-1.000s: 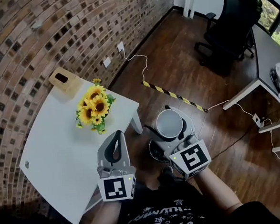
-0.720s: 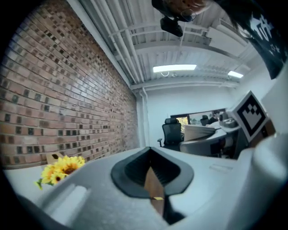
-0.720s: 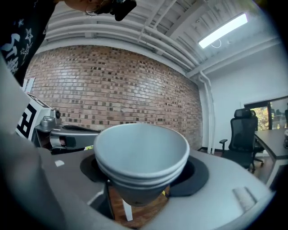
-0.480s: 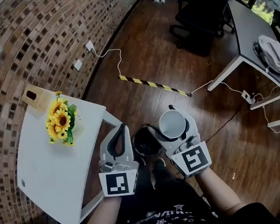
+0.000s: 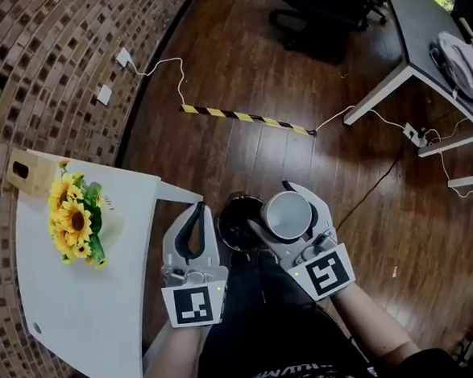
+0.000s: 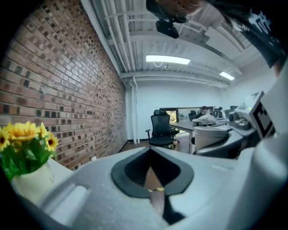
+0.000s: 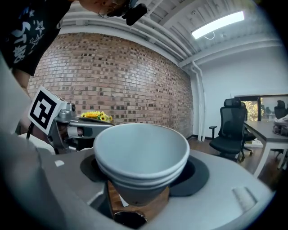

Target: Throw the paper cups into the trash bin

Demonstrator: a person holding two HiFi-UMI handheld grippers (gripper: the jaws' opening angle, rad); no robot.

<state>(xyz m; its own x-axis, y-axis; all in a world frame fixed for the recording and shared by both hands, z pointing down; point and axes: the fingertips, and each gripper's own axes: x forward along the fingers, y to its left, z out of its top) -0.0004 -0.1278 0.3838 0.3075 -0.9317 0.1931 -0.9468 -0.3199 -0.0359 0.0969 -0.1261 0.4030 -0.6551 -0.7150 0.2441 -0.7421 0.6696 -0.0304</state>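
Note:
My right gripper (image 5: 288, 215) is shut on a stack of nested white paper cups (image 5: 287, 214), held mouth-up between its two grey fingers. The cups hang above the right rim of a round black trash bin (image 5: 236, 224) standing on the wooden floor. In the right gripper view the cups (image 7: 141, 155) fill the middle, and the bin's dark mouth (image 7: 129, 219) shows just below them. To the left of the bin, my left gripper (image 5: 196, 209) is shut with nothing in it. Its view shows the jaws (image 6: 151, 152) meeting at the tips.
A white table (image 5: 75, 300) stands to the left with a sunflower vase (image 5: 76, 224) and a wooden box (image 5: 27, 170) on it. Striped tape (image 5: 244, 117) and cables cross the floor ahead. A grey desk (image 5: 419, 34) and a black office chair (image 5: 320, 0) are at the far right.
Both grippers have moved away from the table's edge to either side of the trash bin. The cups, still held, now hang beside and over the bin's rim.

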